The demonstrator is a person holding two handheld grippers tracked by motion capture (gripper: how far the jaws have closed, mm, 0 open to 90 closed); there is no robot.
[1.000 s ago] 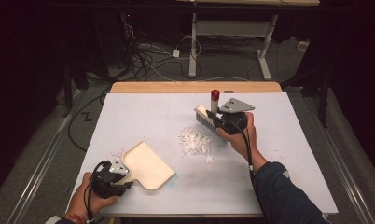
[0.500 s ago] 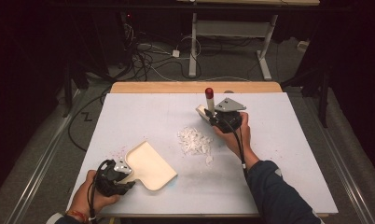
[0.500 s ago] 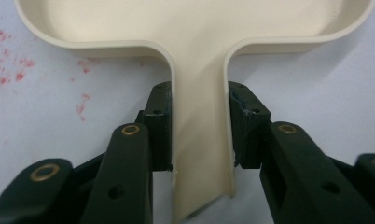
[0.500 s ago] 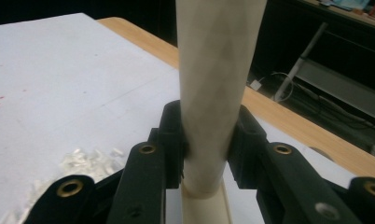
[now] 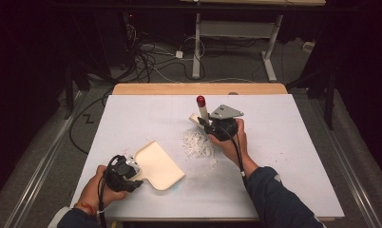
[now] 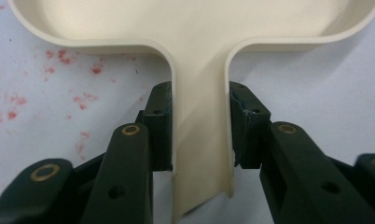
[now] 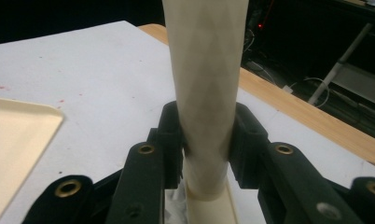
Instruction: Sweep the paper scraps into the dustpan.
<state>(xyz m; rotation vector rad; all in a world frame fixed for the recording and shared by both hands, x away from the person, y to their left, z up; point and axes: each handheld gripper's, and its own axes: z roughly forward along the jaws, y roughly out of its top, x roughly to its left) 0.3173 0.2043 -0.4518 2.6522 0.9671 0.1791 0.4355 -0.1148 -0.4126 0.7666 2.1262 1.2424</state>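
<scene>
A cream dustpan (image 5: 157,164) lies flat on the white table (image 5: 284,156) at the front left. My left gripper (image 5: 132,172) is shut on its handle (image 6: 200,140), with a pad pressed on each side. A small pile of white paper scraps (image 5: 196,143) lies mid-table, to the right of the dustpan. Behind the pile stands a cream brush with a red-tipped handle (image 5: 201,105); my right gripper (image 5: 209,127) is shut on that handle (image 7: 205,84). The brush head is hidden behind the gripper in the high view.
A few loose scraps (image 5: 213,163) lie in front of the pile. Red specks (image 6: 17,100) dot the table surface near the dustpan. A wooden strip (image 5: 198,89) runs along the table's far edge. Beyond it are cables and desk legs (image 5: 196,42) on the dark floor.
The right gripper has carried the brush left, closer to the back of the scrap pile. The left gripper has slid the dustpan to the right, toward the pile.
</scene>
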